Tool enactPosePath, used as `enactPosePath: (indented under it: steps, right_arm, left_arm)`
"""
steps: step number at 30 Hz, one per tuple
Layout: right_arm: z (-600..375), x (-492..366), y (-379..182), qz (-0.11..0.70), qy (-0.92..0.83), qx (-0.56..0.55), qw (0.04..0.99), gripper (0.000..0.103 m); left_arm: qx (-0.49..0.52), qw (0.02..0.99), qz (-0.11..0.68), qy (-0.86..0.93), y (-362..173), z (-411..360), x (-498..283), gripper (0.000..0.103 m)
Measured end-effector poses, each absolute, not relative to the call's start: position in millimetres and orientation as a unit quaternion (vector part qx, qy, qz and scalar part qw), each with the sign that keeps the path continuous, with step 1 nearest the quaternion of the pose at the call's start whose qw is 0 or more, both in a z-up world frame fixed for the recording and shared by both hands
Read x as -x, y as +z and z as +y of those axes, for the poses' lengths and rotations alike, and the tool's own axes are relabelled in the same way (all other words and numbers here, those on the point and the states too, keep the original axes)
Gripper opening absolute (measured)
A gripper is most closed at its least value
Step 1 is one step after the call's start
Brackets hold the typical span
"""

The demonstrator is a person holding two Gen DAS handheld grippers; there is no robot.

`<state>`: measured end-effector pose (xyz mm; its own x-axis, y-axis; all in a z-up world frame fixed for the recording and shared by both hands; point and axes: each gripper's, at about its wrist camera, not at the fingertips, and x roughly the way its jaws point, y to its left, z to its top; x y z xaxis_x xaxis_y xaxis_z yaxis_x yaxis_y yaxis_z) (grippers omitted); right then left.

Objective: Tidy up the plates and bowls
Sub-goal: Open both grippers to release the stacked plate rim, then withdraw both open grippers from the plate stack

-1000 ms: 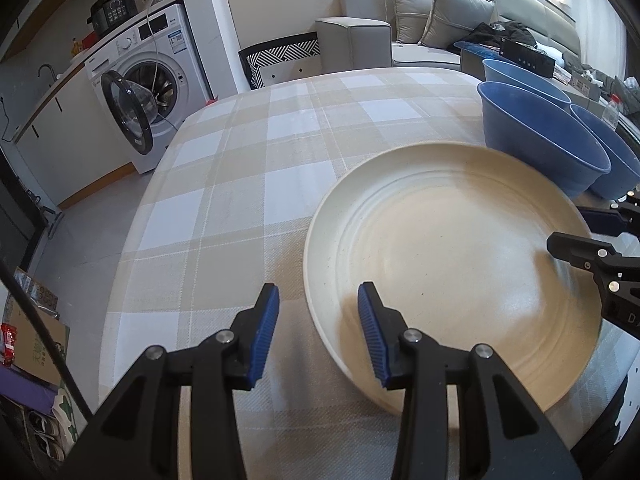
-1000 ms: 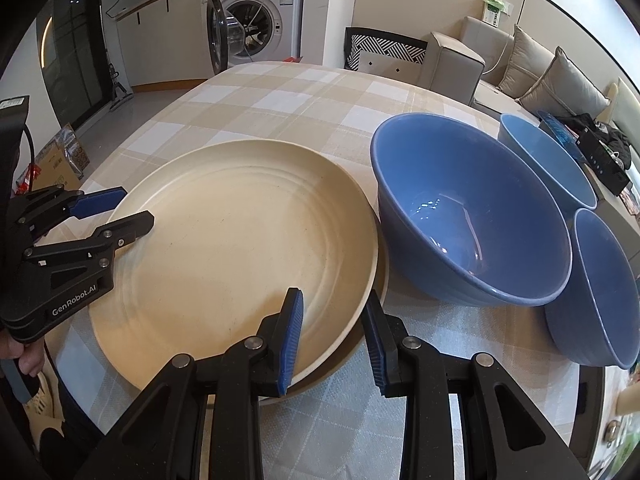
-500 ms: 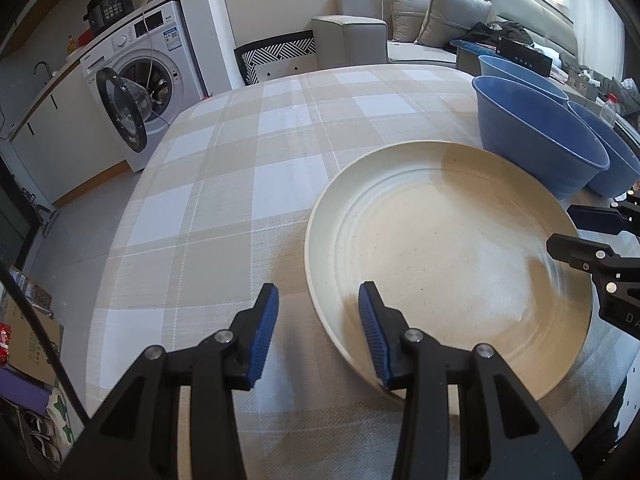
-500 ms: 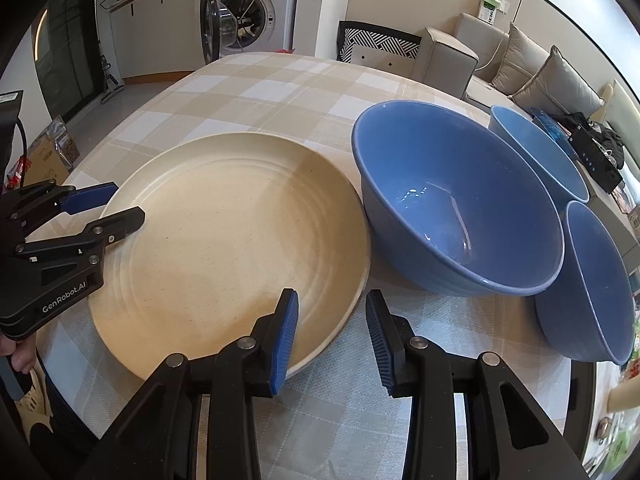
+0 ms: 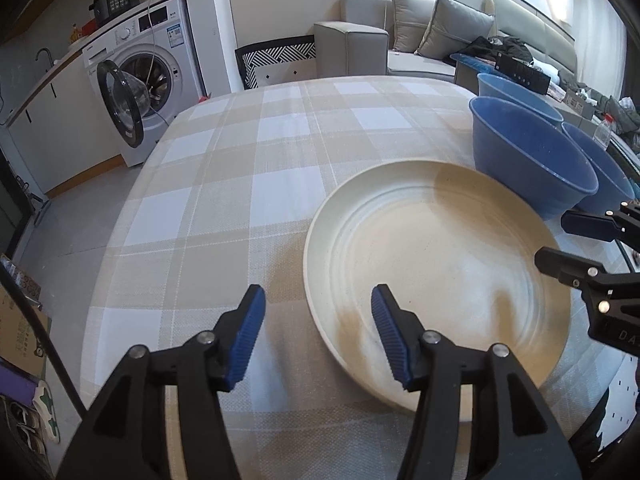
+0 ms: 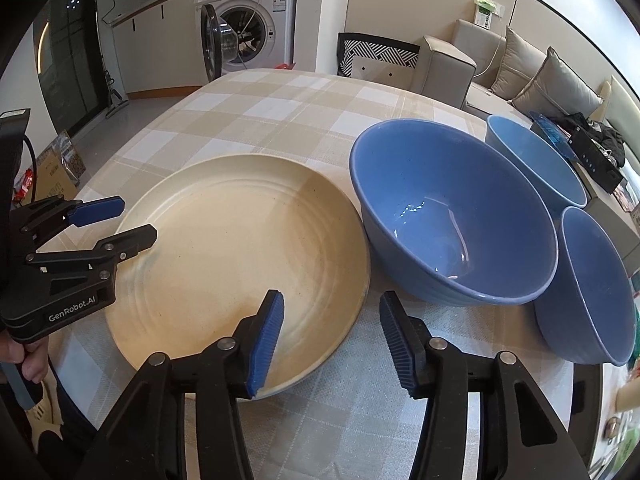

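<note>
Both hand-held grippers stand released over the cream plate point(image 5: 436, 276). On the left hand-held gripper point(image 5: 318, 334) the jaws have just been opening; the plate's left rim lies between its blue pads point(image 5: 390, 336), which do not press on it. On the right hand-held gripper point(image 6: 332, 338) the jaws have likewise just been opening, with the plate's right rim between them, one pad over the plate and the other over the cloth, neither clamped on the rim.

The plate lies flat on the checked cloth of the tabletop point(image 5: 248, 184), near the edge closest to the person. Just beside it on its right stands a large blue bowl point(image 6: 452, 216), its side close to or touching the plate's rim; which of the two cannot be told. Two smaller blue bowls sit past it: the far blue bowl point(image 6: 536, 164) toward the sofa point(image 6: 532, 76) and the near blue bowl point(image 6: 592, 284) at the tabletop's right edge. All three bowls stand upright.

In the right wrist view a hand point(image 6: 32, 356) grips the handle of the left tool at the lower left. A washing machine point(image 5: 148, 76) with its door swung open stands beyond the tabletop.
</note>
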<state>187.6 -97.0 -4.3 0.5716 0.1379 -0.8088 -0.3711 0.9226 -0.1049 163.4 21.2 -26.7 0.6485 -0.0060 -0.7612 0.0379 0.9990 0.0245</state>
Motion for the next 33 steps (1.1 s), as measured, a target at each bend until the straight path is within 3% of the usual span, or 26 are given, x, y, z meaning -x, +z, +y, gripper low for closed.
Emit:
enactPosePath:
  steps: [3, 7, 11, 16, 20, 27, 33]
  right_arm:
    - [-97, -186, 1, 0.432, 0.152, 0.125, 0.880, 0.069]
    - [-95, -186, 5, 0.426, 0.159, 0.122, 0.882, 0.074]
    - [-94, -185, 8, 0.423, 0.162, 0.121, 0.883, 0.080]
    - [-97, -181, 11, 0.417, 0.163, 0.117, 0.886, 0.083]
    - [-99, -177, 18, 0.405, 0.167, 0.111, 0.892, 0.087]
    - [-104, -171, 27, 0.393, 0.170, 0.106, 0.898, 0.099]
    - [-110, -166, 35, 0.384, 0.165, 0.106, 0.902, 0.102]
  left_arm:
    - [-0.017, 0.912, 0.409, -0.017, -19, 20, -161, 0.061]
    - [-0.020, 0.915, 0.402, -0.024, -11, 16, -159, 0.063]
    - [-0.018, 0.923, 0.385, -0.024, -2, 13, -155, 0.086]
    - [-0.008, 0.925, 0.377, -0.037, 5, 12, -152, 0.089]
    - [-0.003, 0.930, 0.365, -0.041, 12, 10, -149, 0.100]
    - [-0.002, 0.933, 0.356, -0.055, 22, 4, -147, 0.103]
    - [0.000, 0.936, 0.348, -0.057, 30, 0, -147, 0.103]
